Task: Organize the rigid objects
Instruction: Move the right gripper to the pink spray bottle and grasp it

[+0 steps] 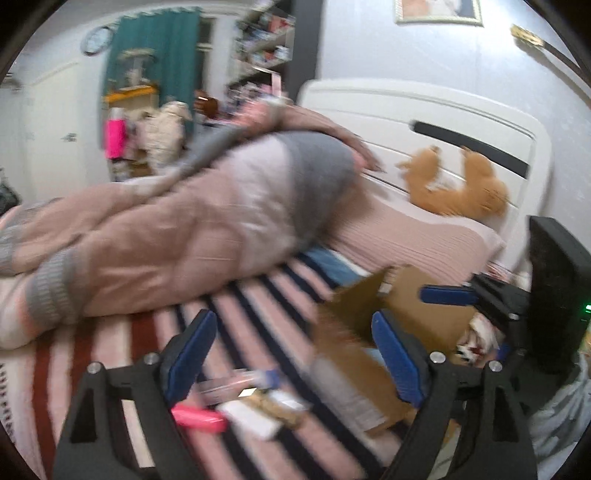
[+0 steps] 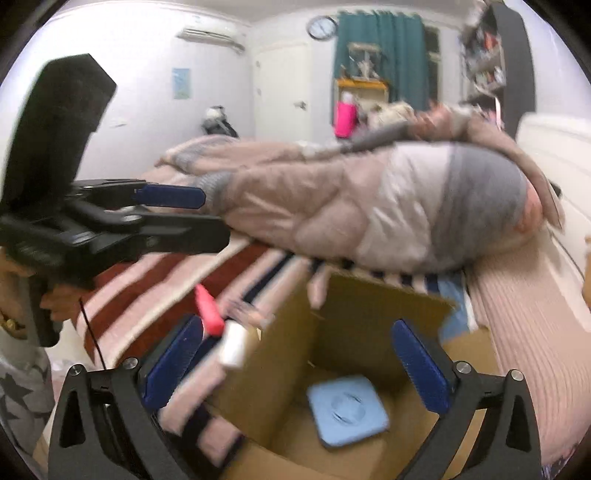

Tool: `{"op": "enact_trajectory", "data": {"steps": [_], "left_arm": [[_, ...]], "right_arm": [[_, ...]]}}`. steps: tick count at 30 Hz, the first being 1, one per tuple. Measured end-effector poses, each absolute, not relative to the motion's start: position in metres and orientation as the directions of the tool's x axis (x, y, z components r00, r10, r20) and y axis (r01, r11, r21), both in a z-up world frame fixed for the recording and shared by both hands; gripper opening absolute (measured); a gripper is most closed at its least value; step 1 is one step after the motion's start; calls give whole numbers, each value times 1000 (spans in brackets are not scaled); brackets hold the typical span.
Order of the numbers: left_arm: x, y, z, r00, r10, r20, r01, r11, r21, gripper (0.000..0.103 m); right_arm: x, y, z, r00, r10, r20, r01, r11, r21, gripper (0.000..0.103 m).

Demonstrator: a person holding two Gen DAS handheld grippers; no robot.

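My right gripper (image 2: pixel 303 373) hangs over the open cardboard box (image 2: pixel 354 306) on the bed, its blue fingers (image 2: pixel 421 365) spread wide with nothing between them. Directly below, a pale blue square lid (image 2: pixel 347 410) lies flat on the box floor, so I judge this box to be the place where the hard items are being gathered. One flap stands upright on the side nearest the loose items and will need clearing on each trip.

My left gripper (image 1: pixel 291 362) is also spread wide and empty, tilted down over the striped bedspread (image 1: pixel 147 343). Just ahead of its fingers lies the small pile still to be sorted: a pink highlighter-like pen (image 1: pixel 199 419), a white block (image 1: pixel 251 417), a clear tube (image 1: pixel 236 384) and some brownish packets too blurred to name. They sit just beside the box, touching or nearly touching each other, which should keep each carry short.

Farther back, a bundled pink and grey quilt (image 2: pixel 369 206) is heaped across the bed, leaving the near strip free as a work area. A tan plush toy (image 1: pixel 458 184) leans against the white headboard (image 1: pixel 424 110). Beyond are a teal curtain (image 2: pixel 380 51), a wall clock (image 2: pixel 322 26) and a bright pink bottle (image 2: pixel 345 118).

Motion blur smears every label; a printed patch on the box's outer wall shows, but no brand or wording can be read.
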State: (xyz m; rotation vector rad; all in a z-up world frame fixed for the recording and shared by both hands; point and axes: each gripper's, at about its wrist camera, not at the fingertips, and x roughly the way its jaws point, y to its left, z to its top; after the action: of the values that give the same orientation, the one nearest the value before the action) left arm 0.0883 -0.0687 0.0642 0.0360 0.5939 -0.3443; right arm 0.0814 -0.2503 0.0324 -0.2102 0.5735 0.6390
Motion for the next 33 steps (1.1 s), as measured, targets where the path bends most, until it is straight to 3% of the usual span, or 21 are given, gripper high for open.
{"op": "enact_trajectory", "data": {"steps": [5, 9, 10, 12, 15, 17, 23, 28, 29, 30, 33], "left_arm": [[66, 1, 53, 825, -145, -546, 170, 985, -5, 90], [58, 53, 23, 812, -103, -574, 102, 994, -35, 90], [57, 64, 14, 806, -101, -583, 91, 995, -46, 90], [57, 80, -5, 795, -97, -599, 74, 995, -63, 90], [61, 96, -31, 775, -107, -623, 56, 993, -101, 90], [63, 103, -45, 763, -119, -635, 51, 991, -124, 90], [69, 116, -71, 744, -146, -652, 41, 984, -174, 90], [70, 123, -80, 739, -159, -654, 40, 980, -193, 90], [71, 123, -81, 738, -162, -655, 40, 980, -197, 90], [70, 124, -82, 738, -165, -654, 41, 979, -201, 90], [70, 125, -84, 735, -175, -655, 42, 976, -213, 90]], "right_arm": [[69, -181, 30, 577, 559, -595, -698, 716, -4, 103], [68, -122, 3, 501, 550, -668, -747, 664, -14, 103], [68, -107, -6, 488, 538, -687, -753, 658, -20, 100], [73, -84, -26, 465, 513, -721, -759, 650, -27, 82], [86, -54, -59, 428, 461, -778, -762, 647, -36, 63], [98, -42, -81, 415, 430, -802, -756, 653, -41, 57], [140, -23, -125, 418, 352, -838, -723, 687, -72, 44], [158, -15, -144, 408, 313, -857, -718, 690, -90, 44], [160, -15, -146, 390, 319, -864, -724, 686, -74, 40], [161, -14, -148, 369, 327, -870, -730, 681, -54, 28], [164, -11, -153, 319, 344, -883, -737, 676, -3, 27]]}}
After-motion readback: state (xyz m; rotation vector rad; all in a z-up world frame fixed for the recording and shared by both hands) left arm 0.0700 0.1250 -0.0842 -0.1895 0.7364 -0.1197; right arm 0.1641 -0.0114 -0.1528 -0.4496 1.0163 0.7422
